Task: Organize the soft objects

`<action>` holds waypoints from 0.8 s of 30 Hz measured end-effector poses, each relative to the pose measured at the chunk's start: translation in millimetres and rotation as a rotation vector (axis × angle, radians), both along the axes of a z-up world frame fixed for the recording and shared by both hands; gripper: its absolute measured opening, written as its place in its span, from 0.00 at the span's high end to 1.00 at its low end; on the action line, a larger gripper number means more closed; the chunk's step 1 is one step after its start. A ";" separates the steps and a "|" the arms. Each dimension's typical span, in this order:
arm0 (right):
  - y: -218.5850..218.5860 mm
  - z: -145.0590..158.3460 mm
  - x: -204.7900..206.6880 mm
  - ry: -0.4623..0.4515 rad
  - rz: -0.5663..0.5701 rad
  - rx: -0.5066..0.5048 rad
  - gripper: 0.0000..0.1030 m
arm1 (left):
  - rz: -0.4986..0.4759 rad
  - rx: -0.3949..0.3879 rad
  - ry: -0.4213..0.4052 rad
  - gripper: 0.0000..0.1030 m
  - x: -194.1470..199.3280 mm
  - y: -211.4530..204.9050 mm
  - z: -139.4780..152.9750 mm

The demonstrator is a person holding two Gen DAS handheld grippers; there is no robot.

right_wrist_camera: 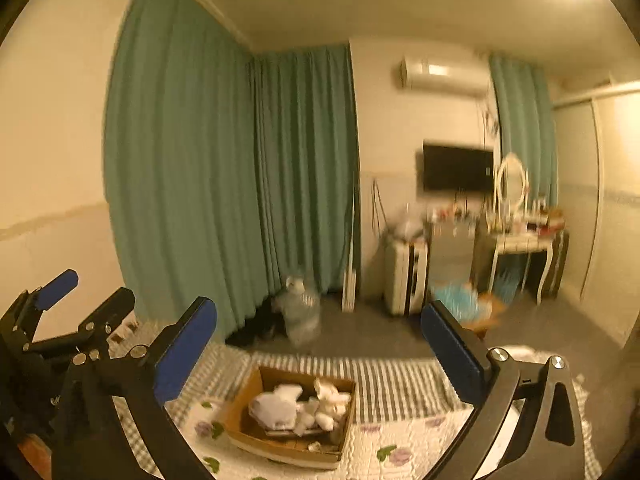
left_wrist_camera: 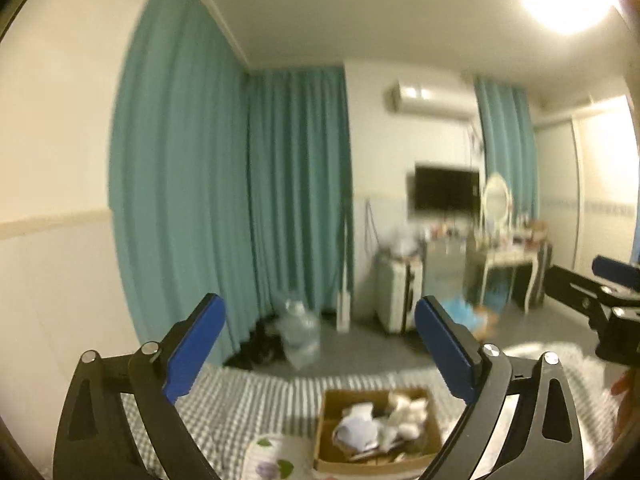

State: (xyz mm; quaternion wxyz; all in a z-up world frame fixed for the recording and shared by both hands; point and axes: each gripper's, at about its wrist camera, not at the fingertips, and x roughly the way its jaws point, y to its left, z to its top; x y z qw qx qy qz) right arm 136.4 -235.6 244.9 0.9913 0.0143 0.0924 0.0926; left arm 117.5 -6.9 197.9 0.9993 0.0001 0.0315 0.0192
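An open cardboard box (left_wrist_camera: 326, 420) (right_wrist_camera: 240, 410) sits on the bed below both grippers. It holds white soft things (left_wrist_camera: 404, 408) (right_wrist_camera: 280, 404); blur hides what they are. My left gripper (left_wrist_camera: 320, 308) is held high above the bed and is open, with nothing between its blue pads. My right gripper (right_wrist_camera: 318, 312) is also open and empty, level with the left. The left gripper (right_wrist_camera: 92, 292) shows at the left edge of the right wrist view. A blue pad (left_wrist_camera: 616, 272) of the right gripper shows at the right edge of the left wrist view.
The bed has a striped sheet (left_wrist_camera: 248, 396) and a floral quilt (right_wrist_camera: 400, 448). Beyond it, on the grey floor, stand a clear water jug (right_wrist_camera: 300, 312), a white suitcase (right_wrist_camera: 404, 276) and a dressing table with a mirror (right_wrist_camera: 520, 240). Teal curtains (right_wrist_camera: 200, 160) line the walls.
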 end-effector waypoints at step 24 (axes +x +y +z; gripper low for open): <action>6.1 -184.3 -59.1 -0.030 -0.039 0.054 0.00 | 0.014 0.030 -0.046 0.04 -44.8 28.5 -142.6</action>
